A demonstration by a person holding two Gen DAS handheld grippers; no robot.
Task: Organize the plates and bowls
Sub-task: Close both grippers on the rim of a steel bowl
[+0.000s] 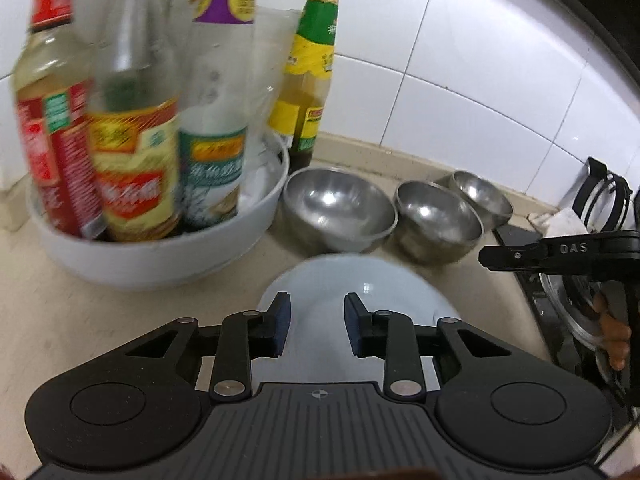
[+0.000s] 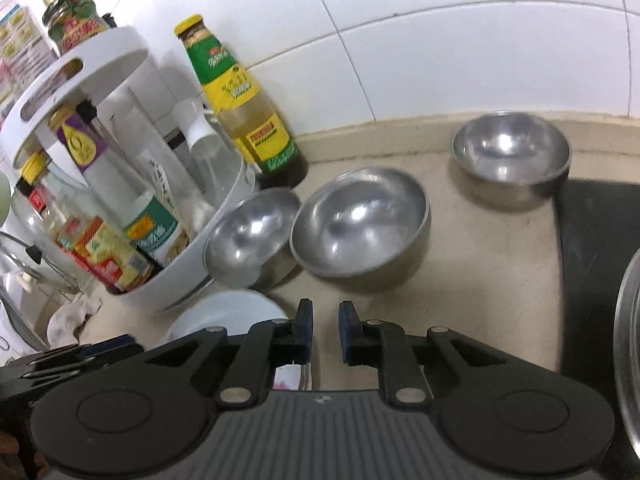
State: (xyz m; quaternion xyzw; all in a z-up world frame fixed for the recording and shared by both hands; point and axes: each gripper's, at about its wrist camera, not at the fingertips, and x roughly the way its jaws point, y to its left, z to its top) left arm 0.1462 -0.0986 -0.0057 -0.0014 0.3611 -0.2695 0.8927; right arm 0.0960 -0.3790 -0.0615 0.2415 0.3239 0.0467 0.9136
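"DAS" on right gripper (image 1: 490, 258) at right edge; both grippers, left gripper (image 1: 316, 320) included, parted, empty, above pale bowl (image 1: 320, 280).

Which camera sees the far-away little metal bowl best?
The right wrist view. There the lone metal bowl sits whole and apart by the wall. In the left wrist view it is small, blurred and partly hidden behind the next bowl.

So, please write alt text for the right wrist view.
Three empty steel bowls stand on a beige counter ahead of the right gripper, whose fingers hold nothing. A white rack of sauce bottles stands left, before white tiles.
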